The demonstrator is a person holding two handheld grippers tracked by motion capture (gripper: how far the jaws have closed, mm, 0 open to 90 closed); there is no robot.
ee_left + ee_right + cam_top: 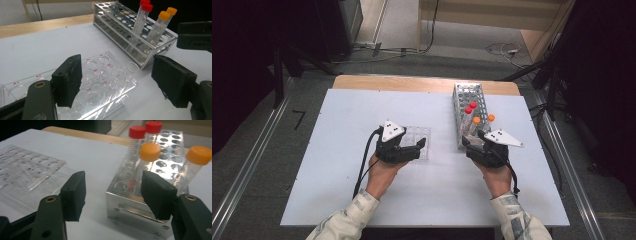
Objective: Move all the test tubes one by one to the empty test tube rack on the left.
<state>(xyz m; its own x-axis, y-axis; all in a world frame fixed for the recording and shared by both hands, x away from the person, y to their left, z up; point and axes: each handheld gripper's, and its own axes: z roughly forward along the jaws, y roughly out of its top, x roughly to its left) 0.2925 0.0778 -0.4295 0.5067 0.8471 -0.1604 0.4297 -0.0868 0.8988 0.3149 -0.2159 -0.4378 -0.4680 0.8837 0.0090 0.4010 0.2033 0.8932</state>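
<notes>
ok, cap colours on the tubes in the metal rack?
Two red caps and two orange caps in the metal rack; clearest in the right gripper view.

Even overhead light, table [337, 150] bright, room edges dark. Glare on metal rack [140, 212]; jaws close up slightly soft.

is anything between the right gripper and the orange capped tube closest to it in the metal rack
Nothing visible. The right gripper is open in front of the metal rack, and the nearer orange-capped tube rises above the rack's near corner with open air before it. The red-capped tubes stand behind it, out of the way.
</notes>
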